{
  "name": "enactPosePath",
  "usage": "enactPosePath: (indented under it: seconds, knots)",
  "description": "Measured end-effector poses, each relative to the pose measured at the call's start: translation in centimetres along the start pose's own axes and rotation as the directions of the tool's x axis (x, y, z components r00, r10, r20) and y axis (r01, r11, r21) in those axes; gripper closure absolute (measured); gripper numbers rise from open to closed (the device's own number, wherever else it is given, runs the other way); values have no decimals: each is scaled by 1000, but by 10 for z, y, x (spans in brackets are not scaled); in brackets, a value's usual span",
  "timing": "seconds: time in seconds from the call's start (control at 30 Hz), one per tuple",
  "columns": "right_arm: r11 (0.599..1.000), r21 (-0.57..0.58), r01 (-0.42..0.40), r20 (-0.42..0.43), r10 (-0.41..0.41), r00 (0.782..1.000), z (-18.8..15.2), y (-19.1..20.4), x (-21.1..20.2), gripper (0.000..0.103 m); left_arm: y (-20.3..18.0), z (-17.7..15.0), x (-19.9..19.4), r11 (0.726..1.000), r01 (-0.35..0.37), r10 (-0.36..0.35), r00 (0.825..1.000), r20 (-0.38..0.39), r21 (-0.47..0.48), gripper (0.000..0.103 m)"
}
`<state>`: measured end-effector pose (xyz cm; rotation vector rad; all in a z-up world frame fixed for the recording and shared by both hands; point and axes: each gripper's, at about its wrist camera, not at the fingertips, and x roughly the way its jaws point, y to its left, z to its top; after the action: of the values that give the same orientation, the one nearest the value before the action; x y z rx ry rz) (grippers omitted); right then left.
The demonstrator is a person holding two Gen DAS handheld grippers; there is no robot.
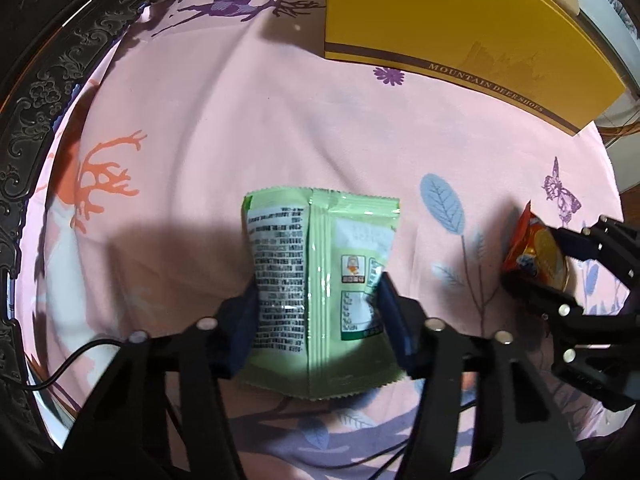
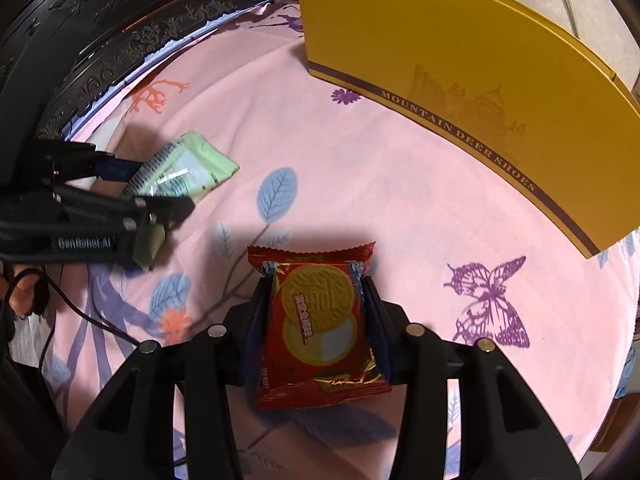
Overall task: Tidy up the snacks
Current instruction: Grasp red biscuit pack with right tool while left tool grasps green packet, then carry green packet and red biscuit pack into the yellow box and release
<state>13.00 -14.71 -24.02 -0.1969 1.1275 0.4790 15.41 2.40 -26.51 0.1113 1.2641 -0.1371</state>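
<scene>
My left gripper point(image 1: 318, 292) is shut on a green snack packet point(image 1: 320, 280), back side up with printed text, held above the pink cloth. My right gripper point(image 2: 316, 292) is shut on a red biscuit packet point(image 2: 318, 328) with round yellow biscuits pictured on it. In the left wrist view the red biscuit packet point(image 1: 534, 250) and the right gripper point(image 1: 556, 264) show at the right edge. In the right wrist view the green packet point(image 2: 184, 168) and the left gripper point(image 2: 156, 184) show at the left. A yellow shoe box point(image 1: 460, 36) stands at the far right; it also shows in the right wrist view point(image 2: 460, 80).
A pink cloth point(image 1: 260, 120) printed with deer, leaves and a butterfly covers the surface. A dark carved wooden frame point(image 1: 44, 100) runs along the left and far edge. A black cable point(image 1: 72, 364) trails at the lower left.
</scene>
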Motion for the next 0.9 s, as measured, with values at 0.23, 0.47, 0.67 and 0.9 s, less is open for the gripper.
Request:
enactPosePath:
  seconds: [0.23,0.47,0.67,0.9]
  knots:
    - [997,71,3,12,-4,1000,-17,-5,-17,58,0,-10,-18,997,75,-73,997,39,-27,57]
    - [993,115,14,58,-21,998,-28,-7,-41,58,10,-8,-52,992,110,-103,989,106,-59,58]
    - [991,131,41,176,-64,982,-11,-17,-83,58,5,19,-103,992,125,-117,969,219,-21,58]
    - [975,201,98,351,-165,922,30,-53,-144,58,-18,76,-158,985,157,-170,917,362,64,58]
